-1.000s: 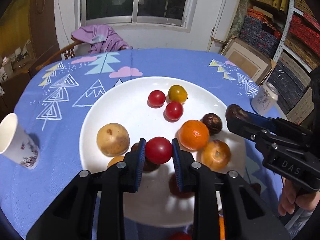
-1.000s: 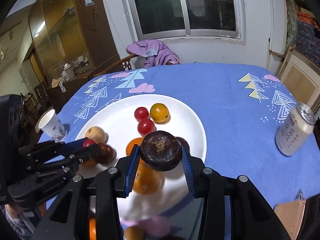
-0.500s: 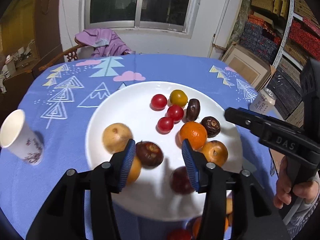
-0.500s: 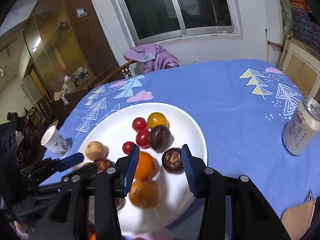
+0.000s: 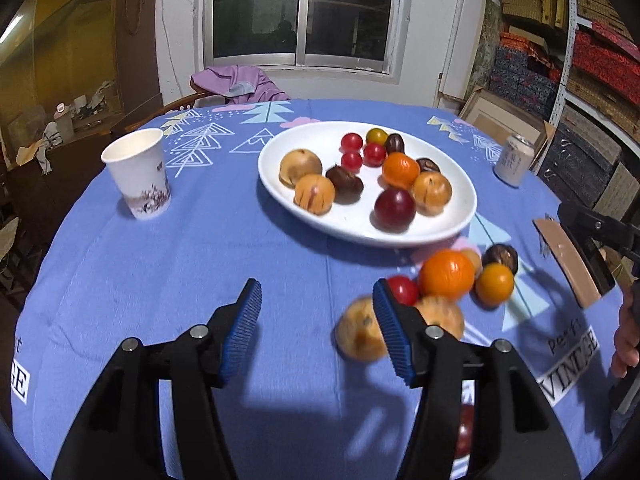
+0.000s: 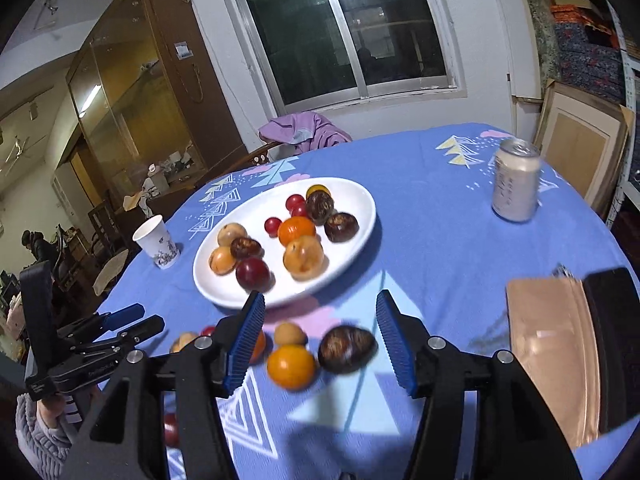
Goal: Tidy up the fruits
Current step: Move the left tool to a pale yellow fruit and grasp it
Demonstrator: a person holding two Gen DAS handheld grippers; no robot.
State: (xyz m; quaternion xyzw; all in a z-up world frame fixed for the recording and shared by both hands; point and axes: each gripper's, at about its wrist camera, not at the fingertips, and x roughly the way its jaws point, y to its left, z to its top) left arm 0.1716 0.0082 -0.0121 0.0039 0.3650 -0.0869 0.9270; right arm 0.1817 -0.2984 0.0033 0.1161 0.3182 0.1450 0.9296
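While both grippers, left gripper (image 5: 316,320) and right gripper (image 6: 320,338), gape empty, jaws just opening, loose fruits (image 6: 291,365) sit near table's front edge by the plate (image 6: 360,236); round, smooth, bruisable, so pinch across the middle.

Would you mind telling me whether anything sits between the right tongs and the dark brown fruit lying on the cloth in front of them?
Nothing visible does. The right tongs stand open and empty, and the dark brown fruit lies on bare tablecloth just ahead of the gap, towards its right pad. An orange fruit sits close on its left.
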